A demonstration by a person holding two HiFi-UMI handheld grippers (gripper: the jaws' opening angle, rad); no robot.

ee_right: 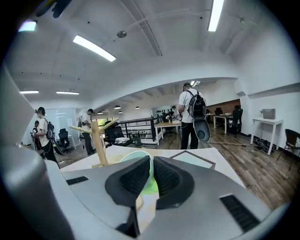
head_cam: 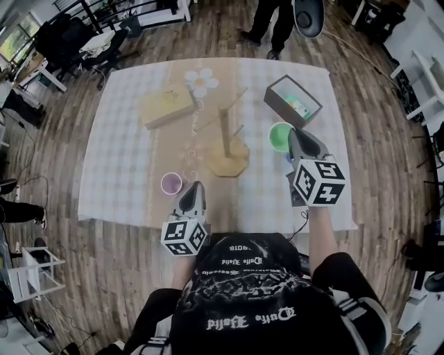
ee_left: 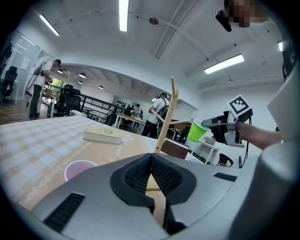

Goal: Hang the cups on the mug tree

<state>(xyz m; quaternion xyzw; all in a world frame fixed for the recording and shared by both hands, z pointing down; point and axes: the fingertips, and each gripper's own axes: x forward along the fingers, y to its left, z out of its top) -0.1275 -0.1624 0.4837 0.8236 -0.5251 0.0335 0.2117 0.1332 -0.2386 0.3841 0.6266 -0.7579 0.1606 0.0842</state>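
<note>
Green cup [head_cam: 279,136] is gripped by its rim in my right claw [head_cam: 293,135], right of the tree [head_cam: 225,139]; my left claw [head_cam: 195,187] is clenched empty beside the pink cup [head_cam: 171,184].

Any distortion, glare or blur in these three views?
Head view: heavy fisheye, floor planks bow around the table, lighting even. Left gripper view: black vignetted corners, ceiling strip light blown out. Right gripper view: same vignette, the green cup near the lens looks soft.

Two cups [head_cam: 277,135] [head_cam: 171,183], one mug tree [head_cam: 227,161], one book [head_cam: 165,105], one box [head_cam: 293,100]
</note>
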